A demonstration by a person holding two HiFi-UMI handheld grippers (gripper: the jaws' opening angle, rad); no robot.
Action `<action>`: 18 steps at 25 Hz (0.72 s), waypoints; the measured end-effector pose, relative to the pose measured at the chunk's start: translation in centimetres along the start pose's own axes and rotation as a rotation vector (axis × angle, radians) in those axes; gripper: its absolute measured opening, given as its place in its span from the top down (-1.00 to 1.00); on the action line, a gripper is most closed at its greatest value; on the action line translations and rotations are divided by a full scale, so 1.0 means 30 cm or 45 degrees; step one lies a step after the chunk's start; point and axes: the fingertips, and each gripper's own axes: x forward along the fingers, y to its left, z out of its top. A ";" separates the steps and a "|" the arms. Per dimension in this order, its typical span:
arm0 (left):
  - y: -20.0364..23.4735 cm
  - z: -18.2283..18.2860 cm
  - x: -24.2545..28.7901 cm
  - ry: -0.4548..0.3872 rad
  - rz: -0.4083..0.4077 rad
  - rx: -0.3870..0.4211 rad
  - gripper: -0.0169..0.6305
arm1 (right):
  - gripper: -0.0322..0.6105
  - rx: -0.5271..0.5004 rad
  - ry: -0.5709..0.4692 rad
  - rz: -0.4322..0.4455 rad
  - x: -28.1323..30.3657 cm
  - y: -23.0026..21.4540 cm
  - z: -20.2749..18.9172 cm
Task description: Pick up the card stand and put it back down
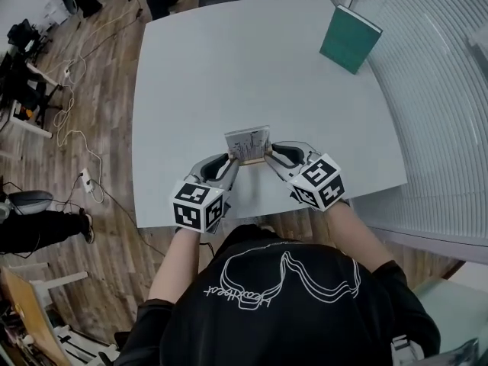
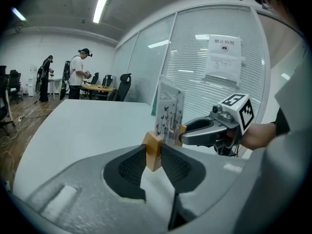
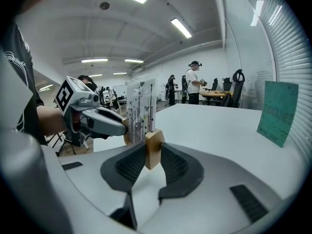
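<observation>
In the head view, the left tongs (image 1: 231, 166) and the right tongs (image 1: 268, 156) meet from either side on the card stand (image 1: 248, 143), near the front edge of the white worktop (image 1: 229, 67). A green book (image 1: 349, 38) stands well apart at the far right corner. The step in hand looks like the lift, with the stand carried between both hands. From this steep angle I cannot tell whether any gap shows under it.

In the left gripper view, the left tongs (image 2: 153, 155) pinch one end of the wooden base (image 2: 153, 150) between their dark pads. The printed card (image 2: 169, 113) rises upright from the base, and the right tongs (image 2: 183, 134) grip the far end. The base seems to hang clear of the worktop, though the tongs' own body hides the surface right below.

In the right gripper view, the right tongs (image 3: 153, 152) pinch the other end of the base in the same way, with the left tongs (image 3: 119, 127) holding beyond the card. The book (image 3: 278, 112) shows at the right.

The next move calls for lowering both hands together and level, so that the base lands flat and the card stays upright, and only then spreading the tongs. The card's print is too small to read, and the slot that holds the card is hidden.
</observation>
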 end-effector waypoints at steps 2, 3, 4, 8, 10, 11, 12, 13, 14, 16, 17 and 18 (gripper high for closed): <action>-0.039 0.006 -0.046 0.001 0.009 0.008 0.64 | 0.58 -0.011 -0.005 0.015 -0.043 0.038 0.015; -0.058 0.010 -0.068 -0.002 0.011 0.009 0.64 | 0.58 -0.014 -0.010 0.024 -0.063 0.055 0.023; -0.075 0.016 -0.089 -0.008 0.013 0.007 0.64 | 0.58 -0.014 -0.017 0.033 -0.082 0.070 0.032; -0.128 0.051 -0.176 -0.046 0.021 -0.007 0.64 | 0.58 -0.013 -0.050 0.054 -0.153 0.138 0.077; -0.179 0.045 -0.231 -0.058 0.014 -0.023 0.64 | 0.58 -0.003 -0.050 0.063 -0.209 0.192 0.076; -0.206 0.040 -0.258 -0.060 0.010 -0.024 0.64 | 0.58 0.000 -0.050 0.067 -0.237 0.218 0.074; -0.229 0.038 -0.279 -0.059 0.008 -0.017 0.64 | 0.58 -0.002 -0.052 0.068 -0.261 0.238 0.075; -0.246 0.039 -0.294 -0.058 0.009 -0.006 0.64 | 0.58 -0.007 -0.054 0.067 -0.279 0.250 0.078; -0.257 0.043 -0.302 -0.059 0.011 0.005 0.64 | 0.58 -0.011 -0.056 0.062 -0.291 0.255 0.081; -0.272 0.044 -0.304 -0.060 0.014 0.016 0.64 | 0.58 -0.012 -0.059 0.049 -0.305 0.255 0.080; -0.276 0.042 -0.303 -0.060 0.014 0.018 0.64 | 0.58 -0.011 -0.060 0.042 -0.308 0.255 0.077; -0.278 0.039 -0.303 -0.060 0.013 0.021 0.64 | 0.59 -0.011 -0.061 0.037 -0.310 0.256 0.073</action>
